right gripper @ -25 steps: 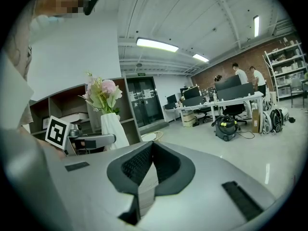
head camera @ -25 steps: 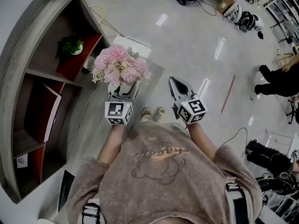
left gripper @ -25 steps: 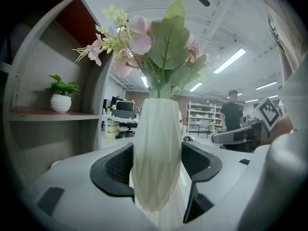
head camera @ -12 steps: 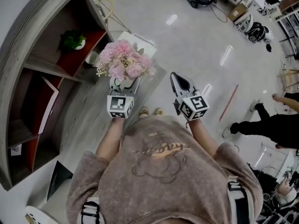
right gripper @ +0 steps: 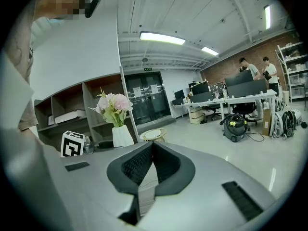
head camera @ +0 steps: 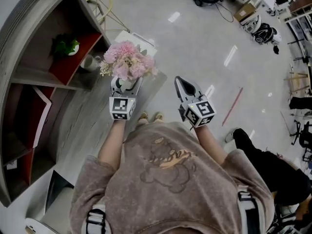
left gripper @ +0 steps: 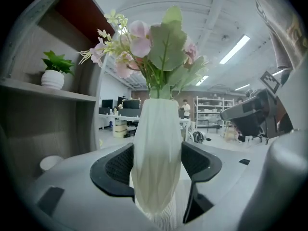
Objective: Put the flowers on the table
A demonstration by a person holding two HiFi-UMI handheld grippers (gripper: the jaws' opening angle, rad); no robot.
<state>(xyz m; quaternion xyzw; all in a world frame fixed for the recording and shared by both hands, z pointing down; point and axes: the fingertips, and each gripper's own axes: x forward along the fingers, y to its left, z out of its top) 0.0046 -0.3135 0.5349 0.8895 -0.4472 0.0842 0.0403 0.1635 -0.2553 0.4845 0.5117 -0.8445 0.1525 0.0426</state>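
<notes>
Setting: open workshop, glossy pale floor (head camera: 195, 43); grey shelf unit (head camera: 27, 52) at my left, small potted plant (head camera: 66, 46) in one bay

Item: flowers (head camera: 127, 65), pink, upright in a white faceted vase (left gripper: 158, 153)

Holder: my left gripper (head camera: 125, 87), jaws pinching the vase body from both sides, holds it in the air by the far corner of a grey wood-grain top (head camera: 80, 126)

My right gripper (head camera: 183, 86): jaws pressed together, nothing between them

Step, by my judgement: carrying, vase not yet set down

Next move calls for: lowering it level, clear of the edge, and releasing once the base sits
</notes>
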